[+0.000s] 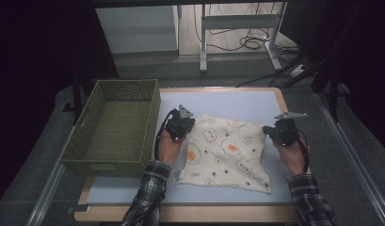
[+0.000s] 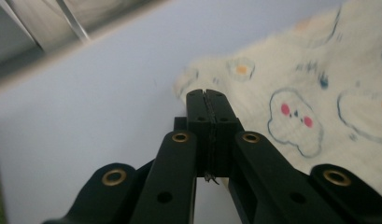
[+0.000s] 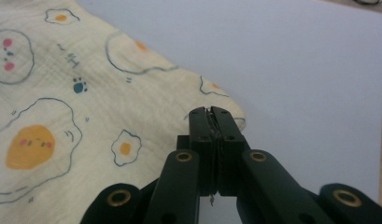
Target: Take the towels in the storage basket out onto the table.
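A cream cloth (image 1: 228, 148) printed with fried eggs and small cloud faces lies spread on the pale blue table top (image 1: 228, 101). My left gripper (image 1: 192, 123) is at the cloth's far left corner; in the left gripper view its jaws (image 2: 206, 95) stand pressed together with the cloth's (image 2: 319, 93) corner edge pinched at their tips. Over at the far right corner, my right gripper (image 1: 268, 133) is likewise shut, and in the right gripper view its tips (image 3: 213, 112) clamp the cloth's (image 3: 86, 102) corner. Both corners look slightly lifted.
A green woven basket (image 1: 105, 168) stands on the left of the table, close beside my left hand. Bare table top lies beyond the cloth and in front of it. Table legs and cables are on the floor farther back.
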Action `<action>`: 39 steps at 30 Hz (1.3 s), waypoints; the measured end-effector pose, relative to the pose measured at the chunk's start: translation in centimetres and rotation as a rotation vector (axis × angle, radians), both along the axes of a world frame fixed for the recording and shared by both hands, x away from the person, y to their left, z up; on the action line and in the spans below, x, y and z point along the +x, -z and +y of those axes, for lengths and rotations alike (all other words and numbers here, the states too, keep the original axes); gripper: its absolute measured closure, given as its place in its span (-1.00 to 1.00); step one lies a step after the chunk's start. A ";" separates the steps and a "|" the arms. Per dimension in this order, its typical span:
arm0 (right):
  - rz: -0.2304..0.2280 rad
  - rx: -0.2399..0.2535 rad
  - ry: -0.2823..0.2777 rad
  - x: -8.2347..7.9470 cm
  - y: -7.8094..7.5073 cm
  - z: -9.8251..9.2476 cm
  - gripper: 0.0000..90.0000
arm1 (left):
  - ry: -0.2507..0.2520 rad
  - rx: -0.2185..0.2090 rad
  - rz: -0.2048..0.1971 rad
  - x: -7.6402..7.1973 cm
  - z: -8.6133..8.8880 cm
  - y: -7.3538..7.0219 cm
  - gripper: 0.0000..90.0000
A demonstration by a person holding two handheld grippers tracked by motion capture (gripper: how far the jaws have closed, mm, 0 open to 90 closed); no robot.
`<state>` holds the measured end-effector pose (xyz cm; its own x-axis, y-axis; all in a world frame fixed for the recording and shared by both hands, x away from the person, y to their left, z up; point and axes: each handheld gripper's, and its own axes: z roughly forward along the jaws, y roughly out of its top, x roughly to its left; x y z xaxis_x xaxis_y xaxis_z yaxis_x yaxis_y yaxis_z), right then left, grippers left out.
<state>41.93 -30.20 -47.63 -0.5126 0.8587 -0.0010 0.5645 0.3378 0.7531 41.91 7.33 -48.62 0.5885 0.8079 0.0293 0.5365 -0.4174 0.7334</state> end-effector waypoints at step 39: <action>0.090 -0.039 0.043 3.6 3.6 -0.6 0.96 | 0.005 -0.035 0.057 8.0 -2.4 4.7 0.91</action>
